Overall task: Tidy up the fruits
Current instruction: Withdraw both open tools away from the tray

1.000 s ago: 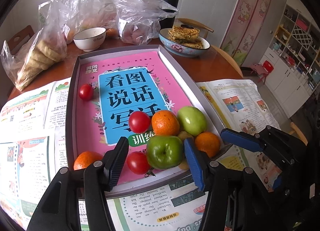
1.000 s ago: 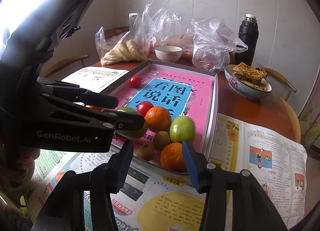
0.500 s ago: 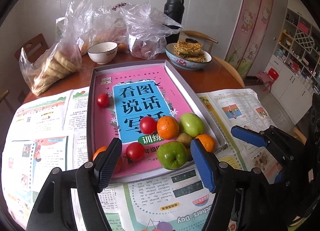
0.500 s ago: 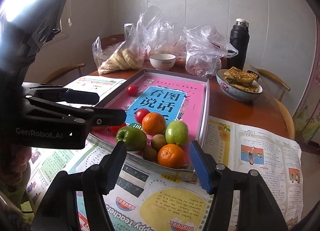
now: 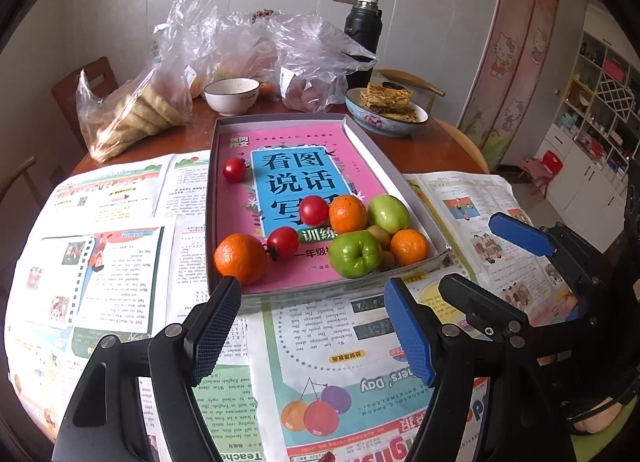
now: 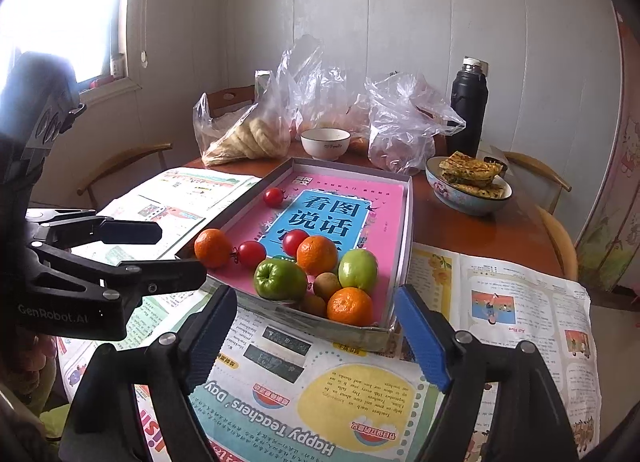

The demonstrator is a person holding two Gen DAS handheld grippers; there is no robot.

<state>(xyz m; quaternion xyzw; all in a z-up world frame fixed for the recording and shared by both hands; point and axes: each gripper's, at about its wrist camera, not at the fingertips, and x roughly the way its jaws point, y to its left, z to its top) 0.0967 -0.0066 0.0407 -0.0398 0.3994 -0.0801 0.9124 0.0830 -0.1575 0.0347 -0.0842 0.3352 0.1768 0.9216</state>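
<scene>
Newspaper sheets [image 5: 120, 262] cover the near half of a round wooden table [image 6: 472, 229]. Lowest in the left wrist view, the left gripper [image 5: 312, 332] hangs over the paper, jaws spread and opening, nothing between them. Same story in the right wrist view: right gripper [image 6: 316, 336] over the newsprint, jaws wide and opening, empty.

Just beyond, mid-frame, a shallow grey box lid [image 5: 400, 177] holds a pink book [image 5: 288, 145] and the fruit. Near left corner: an orange [image 5: 240, 258] touching the box's near rim, a tomato [image 5: 282, 242] beside it. Near right corner, a tight cluster: dark green apple [image 5: 354, 254], second orange [image 5: 409, 246], small brown fruits between them, then a lighter green apple [image 5: 388, 213], third orange [image 5: 347, 213] and a second tomato [image 5: 313, 210]. A third tomato [image 5: 234, 169] sits alone, farther up the left side.

Far edge, upper frame: white bowl [image 5: 231, 95], clear plastic bags [image 5: 140, 109] of bread and produce, patterned bowl of flatbread [image 5: 386, 109], black flask [image 5: 362, 37] against the wall.
</scene>
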